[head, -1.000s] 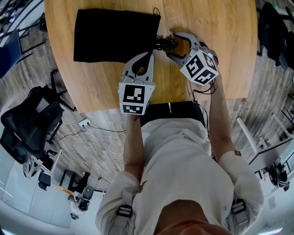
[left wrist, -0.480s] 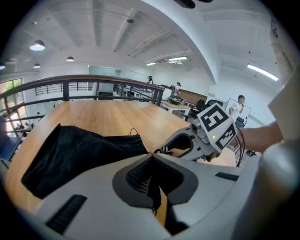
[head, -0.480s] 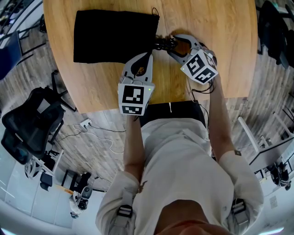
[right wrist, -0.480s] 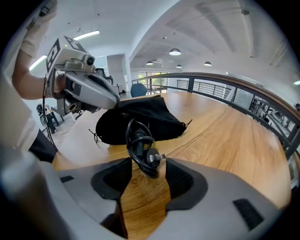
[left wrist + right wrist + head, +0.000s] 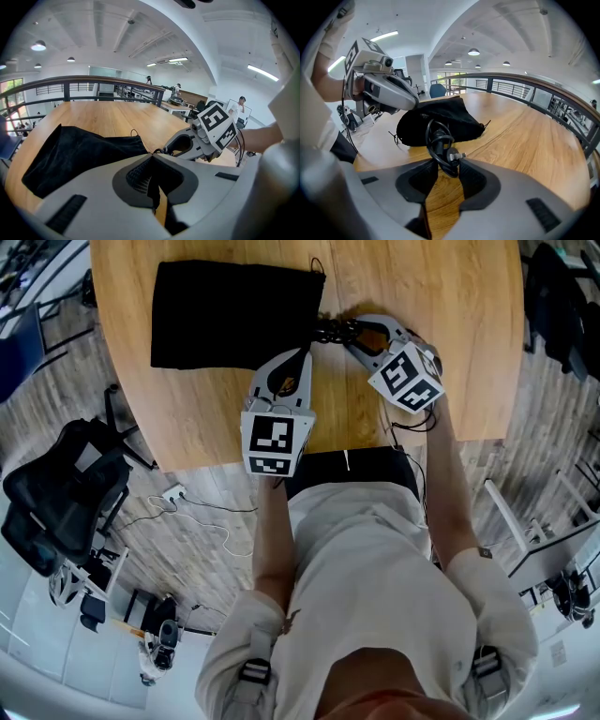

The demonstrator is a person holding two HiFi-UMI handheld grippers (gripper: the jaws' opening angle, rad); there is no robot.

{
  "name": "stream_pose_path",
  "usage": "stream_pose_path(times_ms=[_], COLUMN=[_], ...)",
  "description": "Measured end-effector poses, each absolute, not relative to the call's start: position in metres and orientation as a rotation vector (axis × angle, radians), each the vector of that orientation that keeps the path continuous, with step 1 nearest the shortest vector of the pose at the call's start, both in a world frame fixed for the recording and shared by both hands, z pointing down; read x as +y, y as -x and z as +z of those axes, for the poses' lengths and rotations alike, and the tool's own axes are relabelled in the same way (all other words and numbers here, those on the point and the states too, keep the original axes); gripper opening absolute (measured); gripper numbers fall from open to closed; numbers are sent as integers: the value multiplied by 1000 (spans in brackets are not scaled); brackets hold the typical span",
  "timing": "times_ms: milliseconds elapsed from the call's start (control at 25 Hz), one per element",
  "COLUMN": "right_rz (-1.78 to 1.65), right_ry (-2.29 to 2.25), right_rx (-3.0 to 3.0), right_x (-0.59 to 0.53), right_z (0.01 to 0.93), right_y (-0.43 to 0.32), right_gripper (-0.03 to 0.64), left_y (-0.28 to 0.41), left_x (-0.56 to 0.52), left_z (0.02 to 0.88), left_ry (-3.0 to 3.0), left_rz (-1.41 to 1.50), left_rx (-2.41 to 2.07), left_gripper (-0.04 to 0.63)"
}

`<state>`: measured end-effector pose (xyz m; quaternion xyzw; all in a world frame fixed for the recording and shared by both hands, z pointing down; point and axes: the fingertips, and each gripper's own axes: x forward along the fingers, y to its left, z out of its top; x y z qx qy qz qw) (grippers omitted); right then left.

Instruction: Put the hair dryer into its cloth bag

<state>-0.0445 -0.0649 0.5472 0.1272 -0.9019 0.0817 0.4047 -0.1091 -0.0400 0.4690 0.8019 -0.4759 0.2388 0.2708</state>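
Note:
The black cloth bag (image 5: 234, 313) lies flat on the round wooden table (image 5: 450, 324), its mouth to the right. No hair dryer body shows; only its coiled black power cord (image 5: 333, 331) and plug (image 5: 457, 154) lie outside the mouth. My left gripper (image 5: 302, 352) is shut on the bag's edge at the mouth, and black cloth runs between its tips (image 5: 152, 159). My right gripper (image 5: 352, 334) is closing; the cord coil (image 5: 440, 140) fills the gap between its pads (image 5: 443, 164). The bag (image 5: 440, 117) bulges just beyond the coil.
The bag's drawstring (image 5: 319, 261) loops out at its far corner. The table's near edge (image 5: 216, 460) runs just in front of the person's body. A black office chair (image 5: 56, 493) and loose cables (image 5: 202, 512) are on the floor to the left.
The right gripper's jaws have narrowed from wide open to snug around the cord coil. The left gripper and the bag have stayed where they were.

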Motion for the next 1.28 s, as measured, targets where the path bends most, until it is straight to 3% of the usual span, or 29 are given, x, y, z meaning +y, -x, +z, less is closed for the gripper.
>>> stream_pose_path(times_ms=[1280], right_rz=[236], right_ry=[-288], right_rx=[-2344], right_x=[-65], right_z=[535], right_y=[100], right_gripper=[140], left_y=[107], left_x=[-43], left_z=[456], left_ry=[-2172], left_rz=[582], left_rx=[-1288], left_gripper=[17])
